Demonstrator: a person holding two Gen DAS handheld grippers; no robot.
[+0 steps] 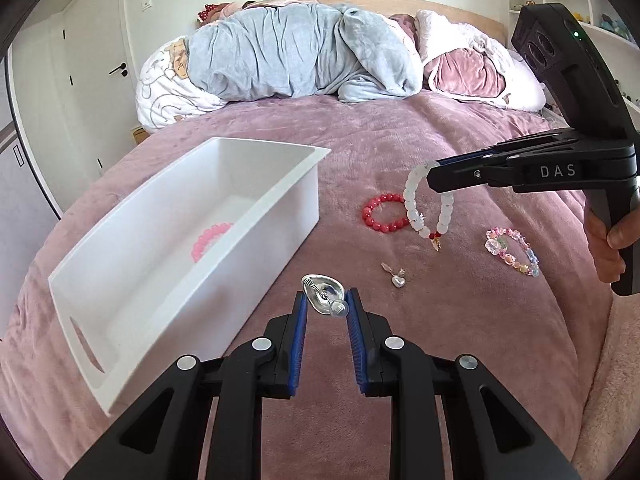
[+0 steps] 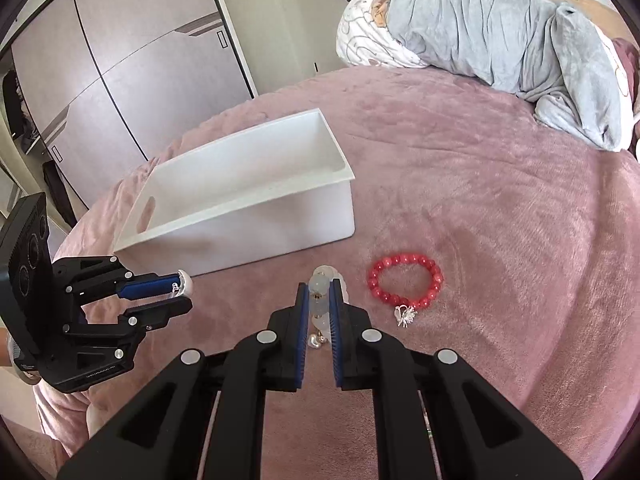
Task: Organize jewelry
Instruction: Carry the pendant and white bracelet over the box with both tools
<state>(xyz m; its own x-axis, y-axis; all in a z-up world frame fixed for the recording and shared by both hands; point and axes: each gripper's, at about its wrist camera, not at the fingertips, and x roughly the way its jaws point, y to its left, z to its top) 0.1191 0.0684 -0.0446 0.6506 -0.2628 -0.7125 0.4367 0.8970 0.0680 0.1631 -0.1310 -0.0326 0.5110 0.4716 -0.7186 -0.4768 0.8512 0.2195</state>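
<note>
Left gripper (image 1: 326, 304) pinches a silver brooch (image 1: 324, 298) at its fingertips, just beside the white bin (image 1: 256, 208). Right gripper (image 2: 320, 300) is closed on a white bead bracelet (image 1: 416, 204), lifted beside the bin. Red bracelet (image 2: 404, 282) lies on the blanket (image 2: 500, 220) near the bin; pink bracelet (image 1: 210, 240) inside, apparently flat.

- right gripper (image 2: 319, 304) at 6 o'clock, fingers clamped on white bead bracelet (image 2: 320, 286), beads sticking out past the tips, small charm hanging between the pads
- red bead bracelet (image 2: 405, 282) flat on pink blanket (image 2: 480, 200), just beside gripper tips at 3 o'clock, white tassel on its near side
- white bin (image 2: 248, 216) at 11 o'clock from tips, open top
- left gripper (image 2: 180, 292) at 9 o'clock, pinching a small silver piece (image 2: 185, 283)
- grey bedding roll (image 2: 500, 36) at 1 o'clock
</note>
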